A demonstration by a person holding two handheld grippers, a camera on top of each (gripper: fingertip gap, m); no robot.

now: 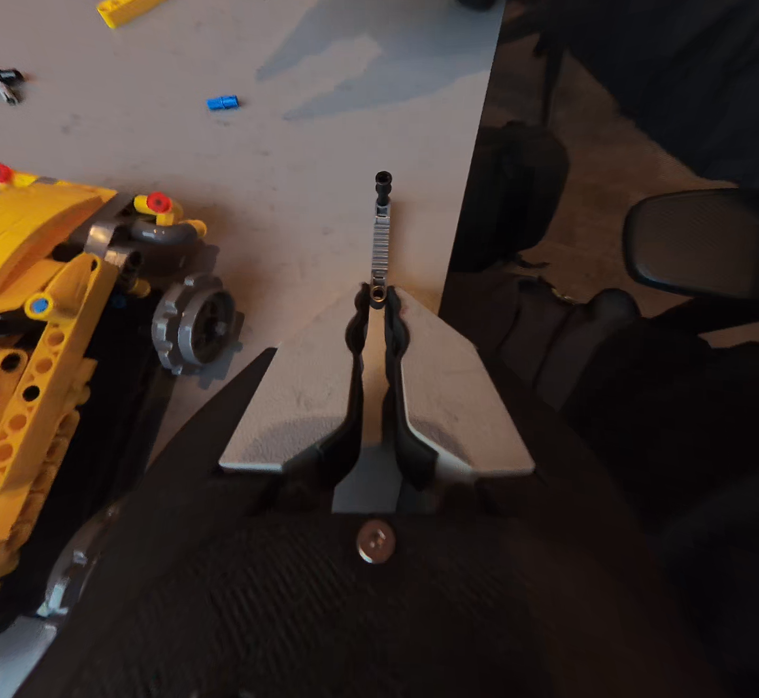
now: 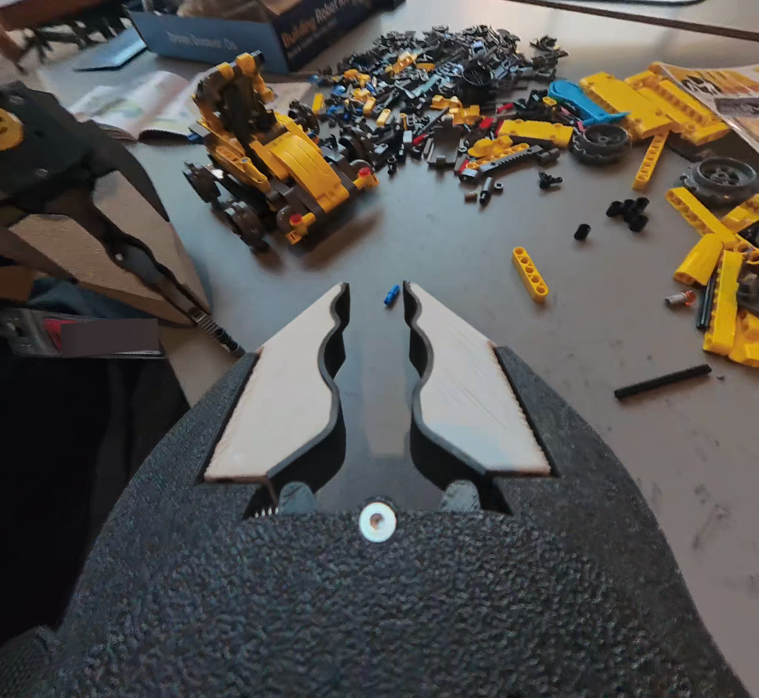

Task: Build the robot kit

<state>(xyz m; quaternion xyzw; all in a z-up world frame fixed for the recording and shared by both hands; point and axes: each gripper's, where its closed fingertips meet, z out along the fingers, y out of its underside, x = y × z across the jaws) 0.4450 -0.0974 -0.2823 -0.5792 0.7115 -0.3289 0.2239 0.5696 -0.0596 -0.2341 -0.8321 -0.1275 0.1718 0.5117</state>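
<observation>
My left gripper point(image 1: 377, 293) pinches grey rack piece point(image 1: 382, 245), pointing straight ahead; right gripper point(image 2: 376, 288) gapes empty just short of blue pin point(image 2: 392, 294).

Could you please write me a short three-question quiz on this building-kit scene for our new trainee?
1. True or false: the left gripper holds a yellow beam.
2. Which small piece lies just beyond the right gripper? A) blue pin B) red pin C) wheel
3. Fill in: the right gripper's jaws are ____.

Key: 1. False; it is shut on a grey rack. 2. A. 3. Open.
</observation>
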